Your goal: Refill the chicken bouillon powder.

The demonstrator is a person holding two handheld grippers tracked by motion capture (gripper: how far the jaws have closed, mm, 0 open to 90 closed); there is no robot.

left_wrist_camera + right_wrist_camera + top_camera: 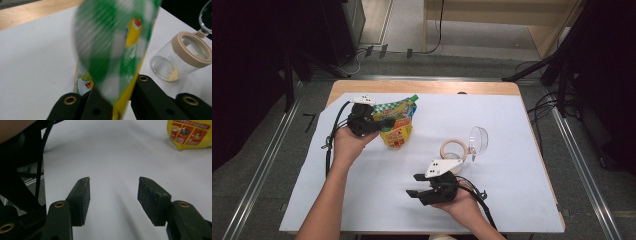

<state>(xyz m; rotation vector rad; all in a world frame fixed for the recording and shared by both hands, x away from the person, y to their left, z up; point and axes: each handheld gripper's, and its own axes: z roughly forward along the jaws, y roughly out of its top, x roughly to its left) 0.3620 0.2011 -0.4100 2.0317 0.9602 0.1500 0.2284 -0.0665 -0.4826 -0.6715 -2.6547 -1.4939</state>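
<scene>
**Claw grip on pouch top leaves room for a spill**

Left claw [384, 122] is clamped on the upper part of the pouch [398, 131], a yellow and green snack bag that stands near the far left of the desk [512, 150]. In the left gripper view the pads pinch the film low in the frame while the green checked top billows up, blurred. Right claw [413, 185] hangs empty with its jaws apart over bare white sheet near the front edge.

The jar [455, 150] lies on its side to the right of the pouch, mouth rim tan, with its clear lid [479, 140] hinged open beside it. A little yellow crumb sits inside the glass [172, 75].

Risks, as I judge them:
- Thin film may slide out between the pads if the pouch is lifted or tipped fast.
- A pinch near the opening could squash it shut, or fling contents onto the desk.
- The jar could roll when nudged, since nothing braces it.
- The empty claw is well apart from both, so it cannot steady either one quickly.
</scene>
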